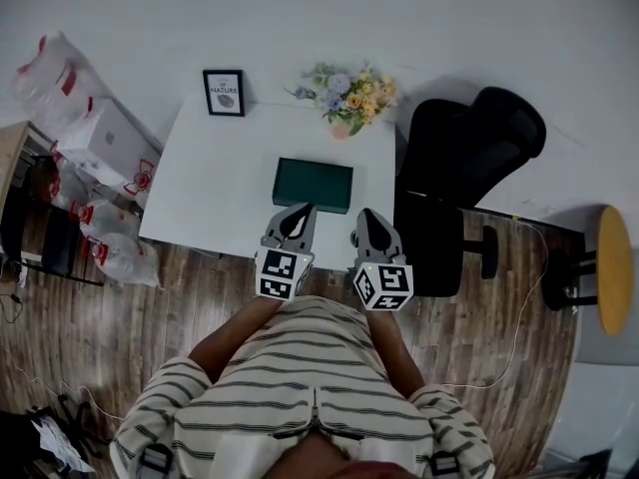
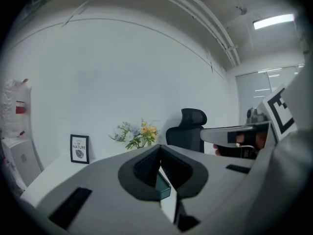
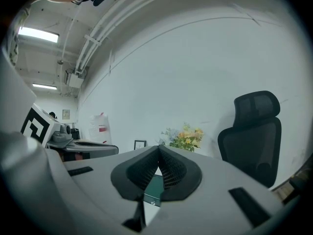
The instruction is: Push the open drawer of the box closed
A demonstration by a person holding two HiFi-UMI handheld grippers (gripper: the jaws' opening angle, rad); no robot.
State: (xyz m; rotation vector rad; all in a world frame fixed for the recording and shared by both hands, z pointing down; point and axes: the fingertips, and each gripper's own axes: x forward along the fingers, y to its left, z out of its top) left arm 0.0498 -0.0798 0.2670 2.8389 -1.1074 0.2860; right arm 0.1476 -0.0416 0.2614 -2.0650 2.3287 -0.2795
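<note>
The dark green box [image 1: 313, 185] lies on the white table [image 1: 215, 188], near the middle of its near half and a little back from the near edge; from above I cannot tell whether its drawer stands out, though the right gripper view shows a green face with a small pale knob low between the pads. Just on the near side of the box, the left gripper [image 1: 301, 211] and the right gripper [image 1: 368, 216] are held side by side over the table's near edge, pointing at it. Both have their jaws pressed together with nothing pinched, and neither touches the box. At the table's far edge stand a small framed picture [image 1: 224, 93] on the left and a bunch of flowers [image 1: 349, 93] on the right. A black office chair [image 1: 469, 158] stands right of the table.
</note>
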